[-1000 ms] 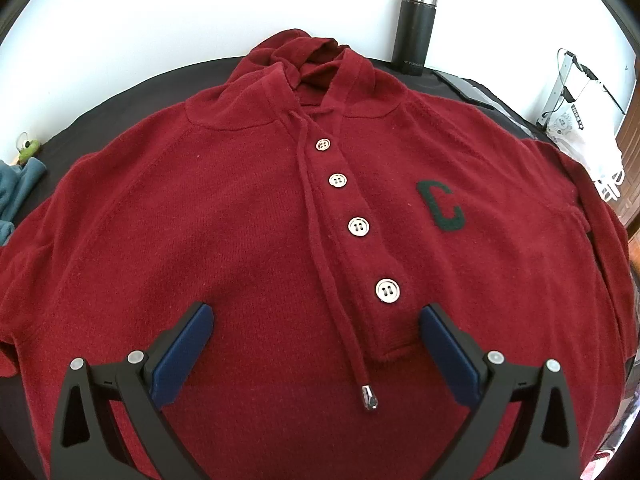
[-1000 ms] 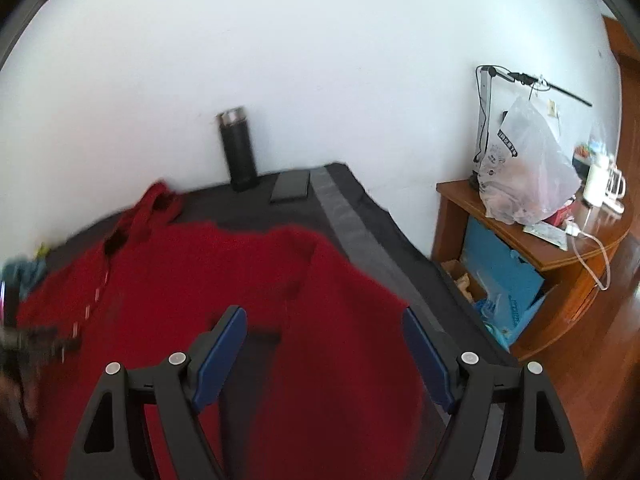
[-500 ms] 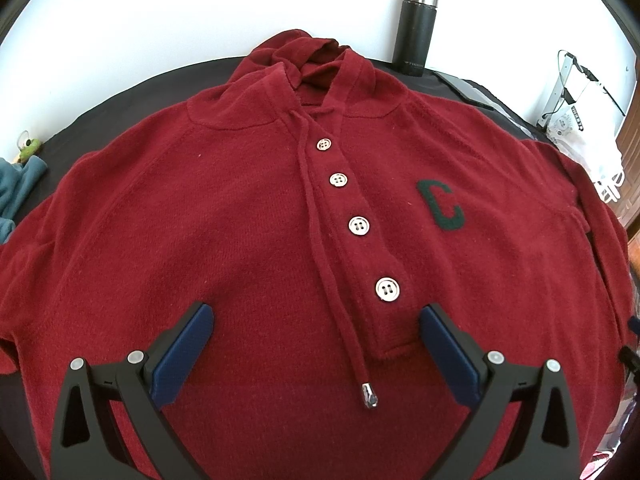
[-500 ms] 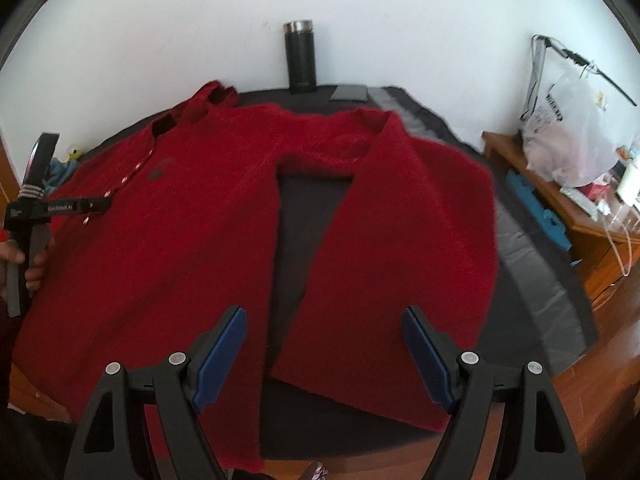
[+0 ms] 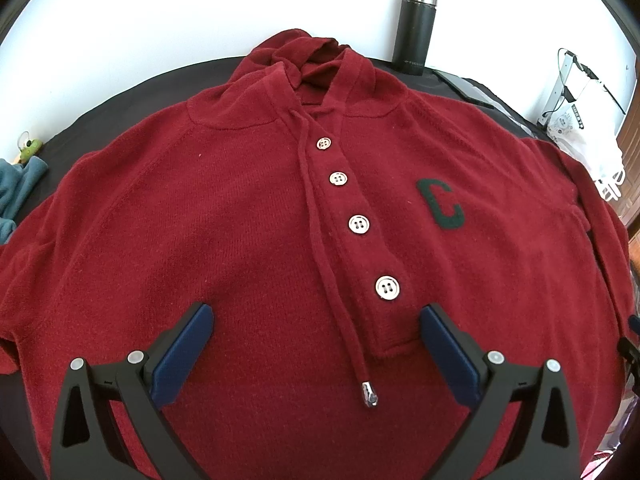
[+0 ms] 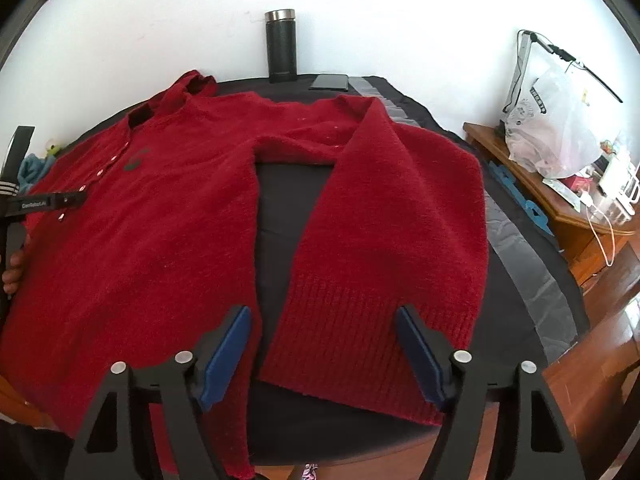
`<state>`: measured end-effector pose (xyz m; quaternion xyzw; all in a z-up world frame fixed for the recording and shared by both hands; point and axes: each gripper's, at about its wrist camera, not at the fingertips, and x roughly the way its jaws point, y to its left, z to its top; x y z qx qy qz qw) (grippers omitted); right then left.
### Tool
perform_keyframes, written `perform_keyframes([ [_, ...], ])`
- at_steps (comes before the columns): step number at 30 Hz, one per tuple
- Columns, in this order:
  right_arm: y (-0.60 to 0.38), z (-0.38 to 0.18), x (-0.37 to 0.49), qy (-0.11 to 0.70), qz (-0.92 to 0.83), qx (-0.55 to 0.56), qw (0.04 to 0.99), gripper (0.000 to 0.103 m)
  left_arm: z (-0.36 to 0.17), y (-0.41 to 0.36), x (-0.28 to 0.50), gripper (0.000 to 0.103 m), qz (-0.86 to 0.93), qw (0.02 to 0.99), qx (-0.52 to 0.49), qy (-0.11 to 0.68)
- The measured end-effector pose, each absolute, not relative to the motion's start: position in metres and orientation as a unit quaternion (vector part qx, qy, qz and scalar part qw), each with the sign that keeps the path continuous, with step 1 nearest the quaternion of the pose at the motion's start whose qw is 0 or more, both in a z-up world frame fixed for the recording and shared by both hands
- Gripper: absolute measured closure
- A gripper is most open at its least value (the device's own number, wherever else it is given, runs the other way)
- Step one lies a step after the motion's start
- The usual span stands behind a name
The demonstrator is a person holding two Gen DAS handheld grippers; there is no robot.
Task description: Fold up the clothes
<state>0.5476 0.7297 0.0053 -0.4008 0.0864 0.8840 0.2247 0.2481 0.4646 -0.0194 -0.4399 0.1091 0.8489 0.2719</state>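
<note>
Lying flat, red hooded sweater (image 5: 248,240), hood toward wall (image 5: 200,12)

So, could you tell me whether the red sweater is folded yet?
Spread, not folded: red sweater lies flat, front up, sleeve extended.

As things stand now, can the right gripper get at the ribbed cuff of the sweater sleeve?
Probably yes. The right gripper is closing, its fingers either side of the ribbed cuff of the sleeve, which lies flat on the dark table. Nothing covers the cuff, but the pads do not press it yet.
</note>
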Motion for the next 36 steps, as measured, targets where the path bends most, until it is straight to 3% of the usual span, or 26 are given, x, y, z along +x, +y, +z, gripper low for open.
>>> perform_keyframes([
  [1,0.731,0.006,0.549,0.086,0.882,-0.400,0.233,0.033,-0.019,0.465,0.248,0.000,0.849,0.272,-0.440,0.109],
  [3,0.735,0.006,0.552,0.084,0.877,-0.399,0.253,0.059,-0.019,0.465,0.248,0.000,0.849,0.272,-0.440,0.109],
  [12,0.759,0.010,0.558,0.121,0.863,-0.386,0.302,0.084,-0.020,0.465,0.248,0.000,0.849,0.272,-0.440,0.111],
  [17,0.783,0.038,0.563,0.212,0.875,-0.340,0.272,0.087,-0.020,0.465,0.248,0.000,0.849,0.272,-0.440,0.111],
  [26,0.772,0.099,0.545,0.301,0.908,-0.251,0.147,0.087,-0.020,0.465,0.249,0.000,0.849,0.272,-0.440,0.111],
  [32,0.737,0.110,0.499,0.343,0.908,-0.239,0.029,0.087,-0.019,0.464,0.249,0.000,0.849,0.272,-0.441,0.108],
  [36,0.711,0.105,0.460,0.330,0.907,-0.260,-0.002,0.087,-0.018,0.459,0.249,0.000,0.848,0.278,-0.442,0.094],
])
